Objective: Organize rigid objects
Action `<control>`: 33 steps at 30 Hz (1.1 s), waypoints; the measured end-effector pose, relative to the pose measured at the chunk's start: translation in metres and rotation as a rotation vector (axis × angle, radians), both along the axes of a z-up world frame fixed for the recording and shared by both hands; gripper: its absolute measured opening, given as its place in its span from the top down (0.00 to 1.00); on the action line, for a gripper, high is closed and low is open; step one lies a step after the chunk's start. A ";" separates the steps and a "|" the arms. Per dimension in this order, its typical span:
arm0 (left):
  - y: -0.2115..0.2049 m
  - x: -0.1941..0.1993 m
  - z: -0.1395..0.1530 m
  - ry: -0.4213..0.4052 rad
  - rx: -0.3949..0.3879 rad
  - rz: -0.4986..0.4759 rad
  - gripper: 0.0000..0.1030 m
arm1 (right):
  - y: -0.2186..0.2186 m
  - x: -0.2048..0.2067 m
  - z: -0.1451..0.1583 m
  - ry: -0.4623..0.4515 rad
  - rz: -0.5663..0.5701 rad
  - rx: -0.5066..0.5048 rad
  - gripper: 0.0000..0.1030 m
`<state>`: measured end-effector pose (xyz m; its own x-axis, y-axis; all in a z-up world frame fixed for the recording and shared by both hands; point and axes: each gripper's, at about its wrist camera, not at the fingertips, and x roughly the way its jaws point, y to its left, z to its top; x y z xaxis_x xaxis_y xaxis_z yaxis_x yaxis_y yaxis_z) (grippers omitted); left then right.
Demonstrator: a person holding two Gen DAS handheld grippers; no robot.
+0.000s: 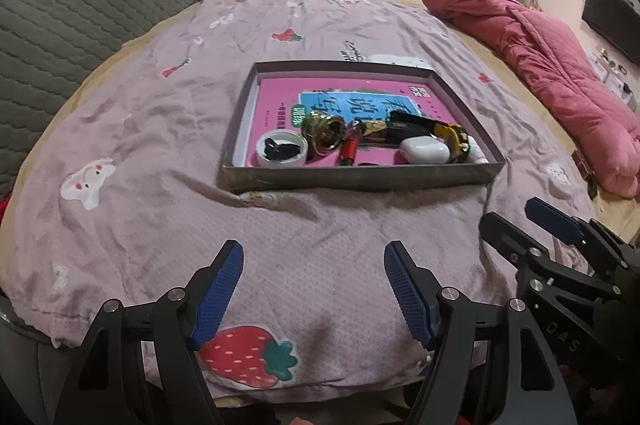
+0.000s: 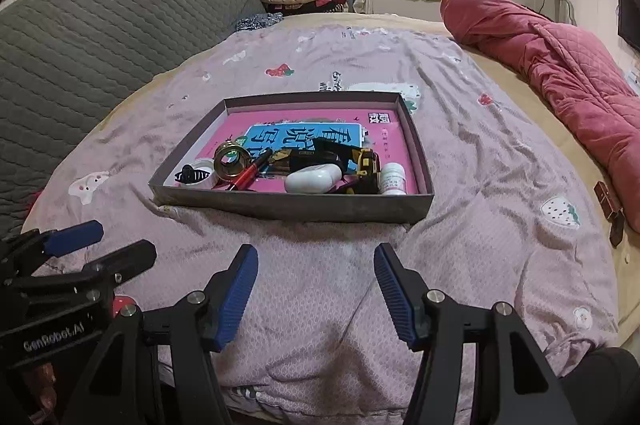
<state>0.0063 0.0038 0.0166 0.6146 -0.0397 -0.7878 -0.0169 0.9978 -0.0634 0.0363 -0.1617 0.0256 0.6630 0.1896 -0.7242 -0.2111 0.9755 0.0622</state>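
Both grippers parked at the near edge of the bed, jaws wide and empty, everything already sitting in the box.

Nearest the lens are the left gripper point(image 1: 314, 289) and right gripper point(image 2: 316, 291), both spread wide with nothing in them, hovering over the pink bedsheet point(image 1: 160, 129). Past them, mid-bed, is the shallow grey box point(image 2: 292, 207) with a pink book point(image 2: 320, 123) lining the bottom. Piled along its near side, roughly big to small: tape measure point(image 2: 366, 165), white earbud case point(image 2: 314, 179), brass bell point(image 2: 230, 163), white lid with a black hair clip point(image 2: 192, 175) in it, little white bottle point(image 2: 393, 179), red pen point(image 2: 246, 179). Looks to me like the sorting is basically done; if anything's left, it means reaching forward over the near wall to tidy the pile.
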 end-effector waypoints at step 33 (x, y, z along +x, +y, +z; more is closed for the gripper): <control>-0.001 0.018 -0.033 0.034 0.006 0.018 0.28 | 0.003 0.012 -0.033 0.037 -0.016 -0.025 0.42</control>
<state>0.0245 0.0027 -0.0167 0.5884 -0.0242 -0.8082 -0.0370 0.9977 -0.0569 0.0481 -0.1592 -0.0074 0.6385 0.1602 -0.7528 -0.1931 0.9802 0.0447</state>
